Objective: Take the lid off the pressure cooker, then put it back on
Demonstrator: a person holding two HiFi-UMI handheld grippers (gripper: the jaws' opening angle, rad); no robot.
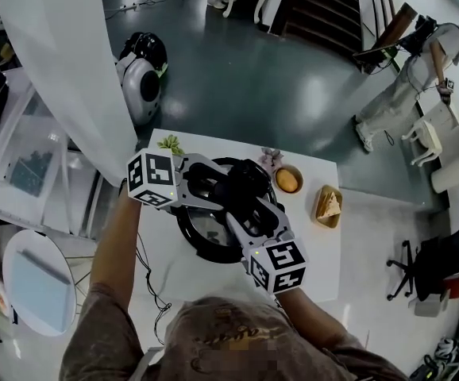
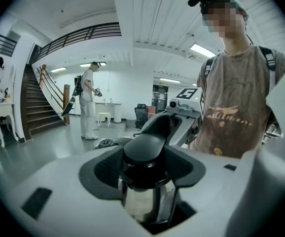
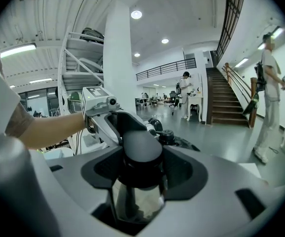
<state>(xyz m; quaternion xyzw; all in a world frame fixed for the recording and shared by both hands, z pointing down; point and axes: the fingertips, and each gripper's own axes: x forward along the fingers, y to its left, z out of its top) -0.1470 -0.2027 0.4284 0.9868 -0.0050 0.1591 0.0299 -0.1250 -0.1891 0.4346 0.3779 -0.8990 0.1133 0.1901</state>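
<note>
Left hand-held gripper (image 1: 216, 186): jaws wide, clamped on near black handle (image 2: 142, 149). Right hand-held gripper (image 1: 242, 214): same, on opposite black handle (image 3: 140, 149). They come in from 10 and 5 o'clock, facing each other over the pressure cooker (image 1: 194, 240), mid white counter (image 1: 317, 268). Small bowl (image 1: 288, 179) at its 2 o'clock.

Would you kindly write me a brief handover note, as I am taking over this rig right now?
Left gripper: jaws wide, clamped on a black cooker handle.
Right gripper: likewise on a black handle, facing the left one.
Pressure cooker sits on the white table, lid apparently on.
Done: handles gripped.
Left: lift the lid off, then refit it. I cannot tell whether it has already been off once.
</note>
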